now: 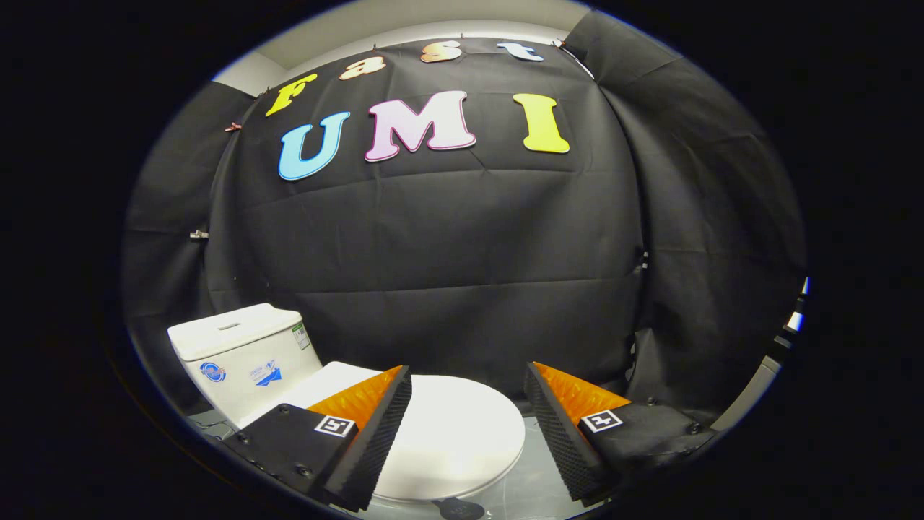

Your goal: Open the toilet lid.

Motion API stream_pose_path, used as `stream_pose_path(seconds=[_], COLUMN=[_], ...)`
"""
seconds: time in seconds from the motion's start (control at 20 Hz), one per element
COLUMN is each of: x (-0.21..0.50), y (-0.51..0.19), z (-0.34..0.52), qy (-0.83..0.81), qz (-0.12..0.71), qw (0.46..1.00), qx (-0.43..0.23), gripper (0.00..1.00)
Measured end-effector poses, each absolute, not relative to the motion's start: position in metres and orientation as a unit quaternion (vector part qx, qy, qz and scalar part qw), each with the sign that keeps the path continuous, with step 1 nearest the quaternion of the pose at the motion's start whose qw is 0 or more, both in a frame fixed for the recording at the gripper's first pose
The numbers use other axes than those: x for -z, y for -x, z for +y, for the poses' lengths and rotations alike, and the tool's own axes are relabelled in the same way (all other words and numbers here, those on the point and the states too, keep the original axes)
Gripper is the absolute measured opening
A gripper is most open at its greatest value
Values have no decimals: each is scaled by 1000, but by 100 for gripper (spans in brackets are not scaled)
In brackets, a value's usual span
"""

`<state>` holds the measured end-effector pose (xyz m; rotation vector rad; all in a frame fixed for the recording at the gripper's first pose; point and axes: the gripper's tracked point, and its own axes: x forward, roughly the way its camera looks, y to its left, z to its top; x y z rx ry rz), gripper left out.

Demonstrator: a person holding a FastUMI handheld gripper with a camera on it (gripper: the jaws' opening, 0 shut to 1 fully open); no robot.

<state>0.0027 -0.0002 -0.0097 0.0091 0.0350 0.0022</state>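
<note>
At the far left stood the white toilet tank (242,354), with stickers on its front, against the black cloth wall (447,253). To its right the closed white toilet lid (455,433) lay flat on the bowl, down on the pale floor (534,484). The claw (468,386) was wide open and held nothing. Its left finger (375,426) overlapped the lid's left part, while the right finger (563,433) was just beside the lid's right edge.

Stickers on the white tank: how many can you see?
3 on the tank: a round blue sticker and a blue-white sticker on its front, a green-edged label at its corner. Others may be hidden. The claw is open.
</note>
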Motion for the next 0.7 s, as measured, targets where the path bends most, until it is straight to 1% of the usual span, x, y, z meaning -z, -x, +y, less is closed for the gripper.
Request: stream_pose_path(seconds=[0.7], x=[12], y=[-3], z=[2], qy=[-1], qz=[22], qw=[1000], qx=[-5], gripper=[98])
